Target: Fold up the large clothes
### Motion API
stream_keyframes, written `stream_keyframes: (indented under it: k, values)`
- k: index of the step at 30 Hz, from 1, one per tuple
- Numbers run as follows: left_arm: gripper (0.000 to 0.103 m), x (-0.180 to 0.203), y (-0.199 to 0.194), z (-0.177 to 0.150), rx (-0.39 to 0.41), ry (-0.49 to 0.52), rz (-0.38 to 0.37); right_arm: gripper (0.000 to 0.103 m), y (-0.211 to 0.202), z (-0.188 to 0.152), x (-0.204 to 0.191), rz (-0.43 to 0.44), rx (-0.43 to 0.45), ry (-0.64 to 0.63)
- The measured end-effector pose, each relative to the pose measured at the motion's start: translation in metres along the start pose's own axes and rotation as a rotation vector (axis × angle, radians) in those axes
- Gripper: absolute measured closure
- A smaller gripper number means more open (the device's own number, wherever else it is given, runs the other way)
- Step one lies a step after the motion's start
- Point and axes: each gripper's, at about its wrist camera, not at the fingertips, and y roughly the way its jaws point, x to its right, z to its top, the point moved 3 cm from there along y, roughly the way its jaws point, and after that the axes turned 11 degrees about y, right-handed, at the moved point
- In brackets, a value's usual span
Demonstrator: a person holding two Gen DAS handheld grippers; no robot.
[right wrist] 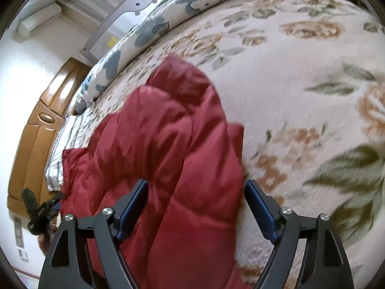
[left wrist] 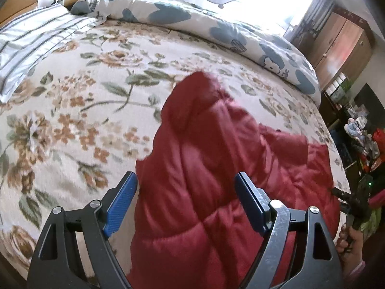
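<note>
Left wrist: left tongs [left wrist: 185,180] wide over red jacket [left wrist: 216,156]; right tongs [right wrist: 196,187] wide.

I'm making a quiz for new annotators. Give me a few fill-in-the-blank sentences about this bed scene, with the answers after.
1. The quilted jacket lying on the bed is ____ in colour.
2. The bedspread under it bears a ____ pattern.
3. Both the left gripper and the right gripper have their fingers ____, gripping nothing.
4. The pillow near the headboard has a ____ pattern.

Answers: red; floral; open; striped
</note>
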Motion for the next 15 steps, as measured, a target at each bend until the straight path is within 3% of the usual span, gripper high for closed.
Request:
stream_keyframes:
  k: [9, 13, 15]
  values:
    - [0.019, 0.012, 0.024, 0.037, -0.015, 0.041, 0.014, 0.019, 0.011, 0.055, -0.029, 0.014, 0.063, -0.064]
    - [0.02, 0.017, 0.045, 0.048, -0.066, 0.049, -0.009, 0.019, 0.036, 0.079, -0.032, 0.004, 0.009, -0.05]
    - [0.028, 0.02, 0.052, 0.047, -0.085, 0.066, -0.001, 0.024, 0.045, 0.08, -0.035, 0.016, -0.025, -0.054]
